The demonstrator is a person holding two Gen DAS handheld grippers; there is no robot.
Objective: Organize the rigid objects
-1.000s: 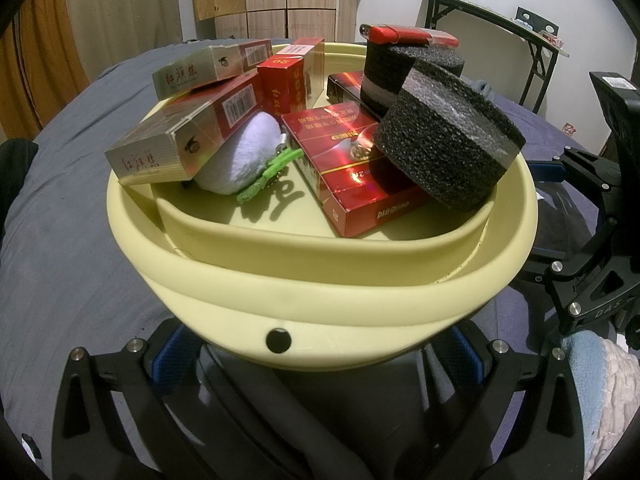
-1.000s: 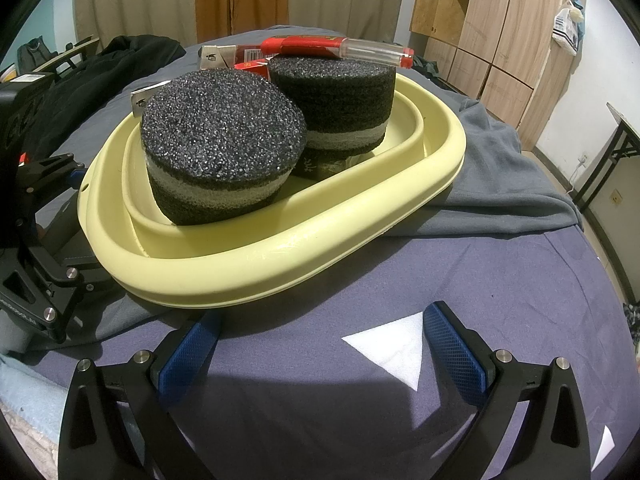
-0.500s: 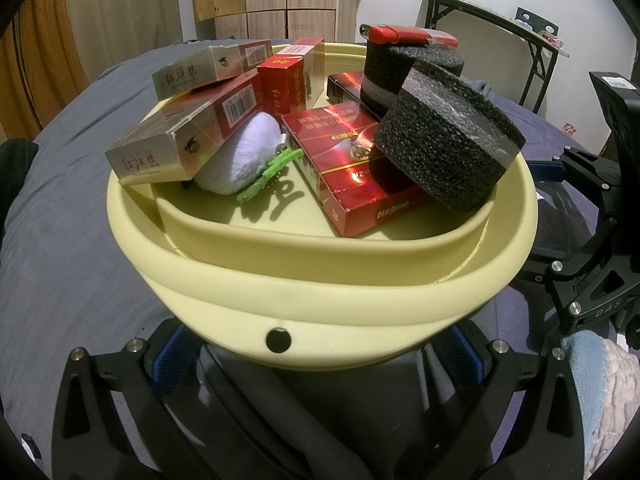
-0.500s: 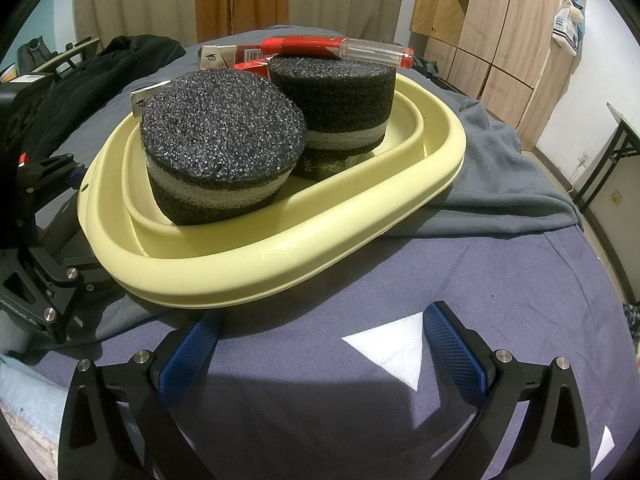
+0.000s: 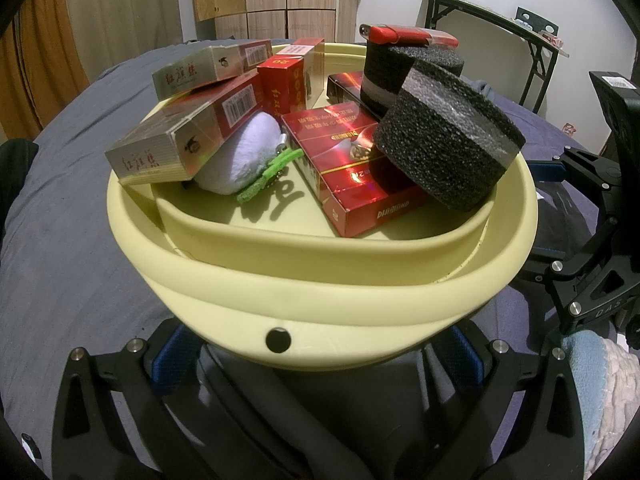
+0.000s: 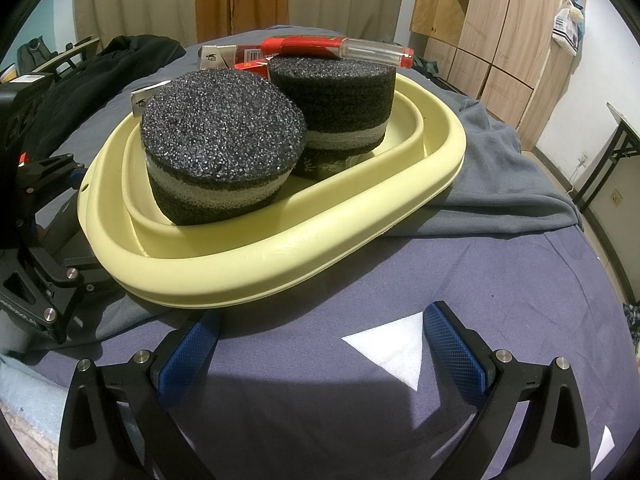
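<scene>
A pale yellow basin (image 5: 320, 280) (image 6: 280, 256) sits on a grey-blue bedspread. It holds several red and gold cigarette cartons (image 5: 352, 168), a white pouch with a green tag (image 5: 244, 152) and two black foam cylinders (image 5: 452, 140) (image 6: 220, 148). A red lighter (image 5: 404, 34) (image 6: 336, 46) lies on the farther cylinder (image 6: 336, 100). My left gripper (image 5: 316, 354) stands open, its blue pads under the basin's near rim. My right gripper (image 6: 320, 344) is open over bare bedspread just short of the basin's side.
A grey blanket (image 6: 500, 176) lies under the basin's far side. Dark clothing (image 6: 92, 80) is heaped at the left. Wooden wardrobes (image 6: 492, 32) and a folding table (image 5: 492, 20) stand beyond the bed. A white light patch (image 6: 392, 344) falls between the right fingers.
</scene>
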